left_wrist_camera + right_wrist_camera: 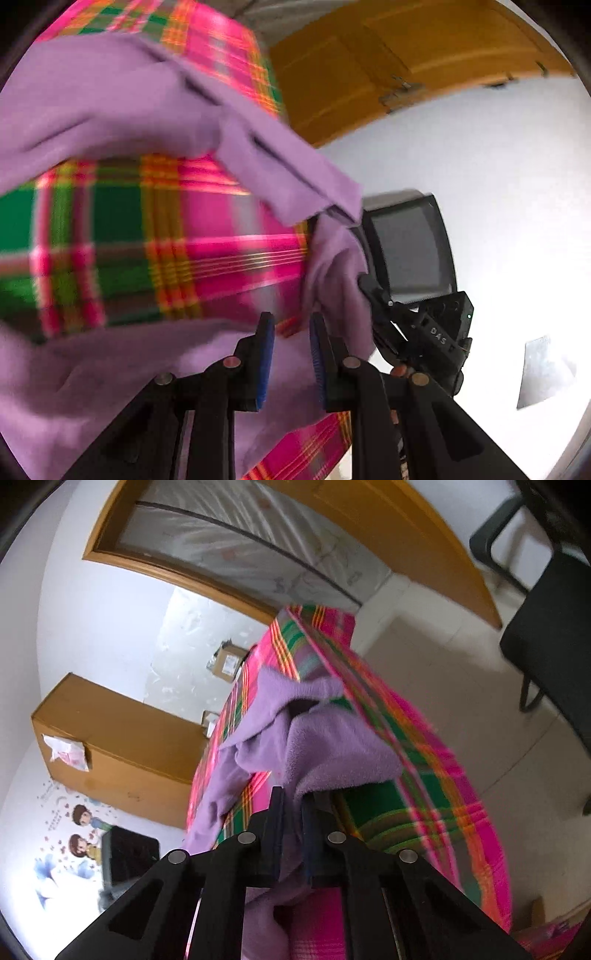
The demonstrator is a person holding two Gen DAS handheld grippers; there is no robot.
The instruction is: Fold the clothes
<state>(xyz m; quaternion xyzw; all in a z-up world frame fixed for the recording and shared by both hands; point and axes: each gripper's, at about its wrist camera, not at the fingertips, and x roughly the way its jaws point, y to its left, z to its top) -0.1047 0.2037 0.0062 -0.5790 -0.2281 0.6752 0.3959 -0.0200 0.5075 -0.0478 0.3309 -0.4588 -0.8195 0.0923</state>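
A lilac fleece garment (110, 110) lies rumpled over a pink, green and orange plaid sheet (110, 251). My left gripper (291, 354) has its blue pads a little apart with lilac cloth under and behind them; no cloth is clearly pinched. My right gripper (293, 834) is shut on a fold of the lilac garment (332, 753), which rises in a peak from between the fingers. In the left wrist view the right gripper (364, 282) shows at the right, gripping the garment's edge.
The plaid-covered bed (424, 775) runs away from me. A dark monitor (410, 247) stands by the white wall. A wooden cabinet (122, 738), cardboard boxes (229, 662), a wooden door frame (424, 535) and a black chair (546, 627) surround the bed.
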